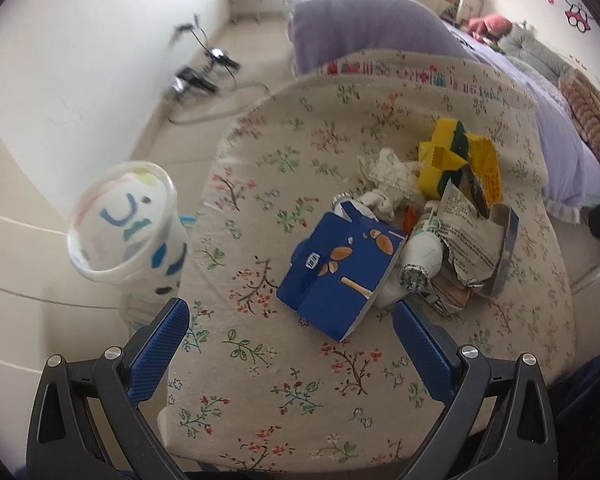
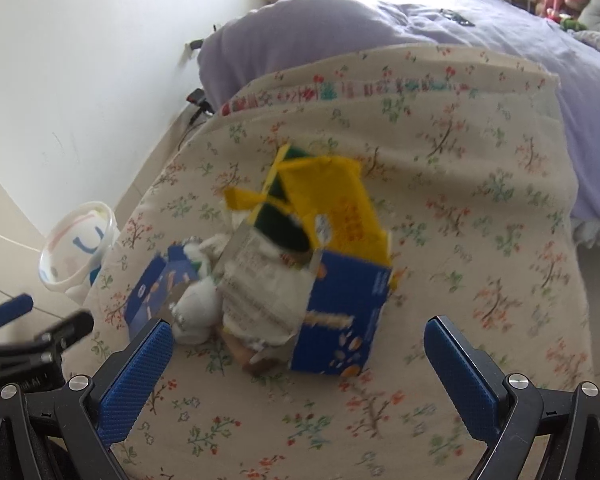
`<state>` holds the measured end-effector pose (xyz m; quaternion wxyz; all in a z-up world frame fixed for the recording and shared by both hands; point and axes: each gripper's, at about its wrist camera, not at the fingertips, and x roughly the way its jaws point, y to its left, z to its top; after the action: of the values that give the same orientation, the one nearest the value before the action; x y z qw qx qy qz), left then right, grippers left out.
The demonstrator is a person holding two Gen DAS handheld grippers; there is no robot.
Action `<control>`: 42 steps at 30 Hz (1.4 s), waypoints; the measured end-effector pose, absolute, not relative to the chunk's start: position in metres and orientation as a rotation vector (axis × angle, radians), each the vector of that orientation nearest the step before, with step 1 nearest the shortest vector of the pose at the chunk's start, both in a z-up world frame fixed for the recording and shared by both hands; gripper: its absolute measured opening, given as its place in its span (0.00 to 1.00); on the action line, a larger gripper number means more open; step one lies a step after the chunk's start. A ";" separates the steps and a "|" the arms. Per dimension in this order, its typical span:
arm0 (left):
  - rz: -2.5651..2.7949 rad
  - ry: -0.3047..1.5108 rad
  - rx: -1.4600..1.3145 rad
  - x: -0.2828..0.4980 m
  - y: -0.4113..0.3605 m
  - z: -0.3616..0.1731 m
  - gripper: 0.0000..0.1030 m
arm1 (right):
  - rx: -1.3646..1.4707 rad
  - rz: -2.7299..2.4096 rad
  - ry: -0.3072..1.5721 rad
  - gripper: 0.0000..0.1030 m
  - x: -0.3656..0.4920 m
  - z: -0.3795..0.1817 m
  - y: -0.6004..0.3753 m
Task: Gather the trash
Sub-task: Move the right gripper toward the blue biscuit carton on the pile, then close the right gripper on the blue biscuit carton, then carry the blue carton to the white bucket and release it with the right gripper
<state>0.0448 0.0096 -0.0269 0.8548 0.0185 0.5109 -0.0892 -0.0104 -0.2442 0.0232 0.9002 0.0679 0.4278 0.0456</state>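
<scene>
A pile of trash lies on a round table with a floral cloth point(image 1: 260, 360). It holds a blue carton point(image 1: 336, 272), a white bottle point(image 1: 420, 256), crumpled newspaper point(image 1: 464, 236), white tissue point(image 1: 388, 176) and a torn yellow box point(image 1: 460, 156). My left gripper point(image 1: 292, 320) is open just in front of the blue carton. In the right wrist view my right gripper point(image 2: 300, 340) is open, close to a blue carton point(image 2: 344, 316), the newspaper point(image 2: 260, 288) and the yellow box point(image 2: 324, 204). A white bin with coloured marks point(image 1: 124, 224) stands on the floor left of the table; it also shows in the right wrist view point(image 2: 76, 248).
A bed with purple bedding point(image 1: 380, 24) stands behind the table. Cables and a power strip point(image 1: 196, 76) lie on the floor by the white wall. The left gripper's body point(image 2: 28, 344) shows at the left edge of the right wrist view.
</scene>
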 end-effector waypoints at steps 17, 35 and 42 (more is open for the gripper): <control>-0.380 1.227 0.352 0.079 -0.046 -0.081 1.00 | 0.455 0.270 1.209 0.98 0.081 -0.035 -0.289; -0.389 1.188 0.161 0.082 -0.018 -0.058 0.08 | 0.484 0.196 1.256 0.60 0.079 -0.071 -0.300; -0.340 1.142 0.024 0.086 0.009 -0.039 0.00 | 0.386 0.122 1.163 0.60 0.070 -0.045 -0.312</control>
<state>0.0857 0.0093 -0.0392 0.8276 0.0112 0.5378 -0.1603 0.0704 -0.3120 -0.0446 0.8164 0.1810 0.5454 0.0572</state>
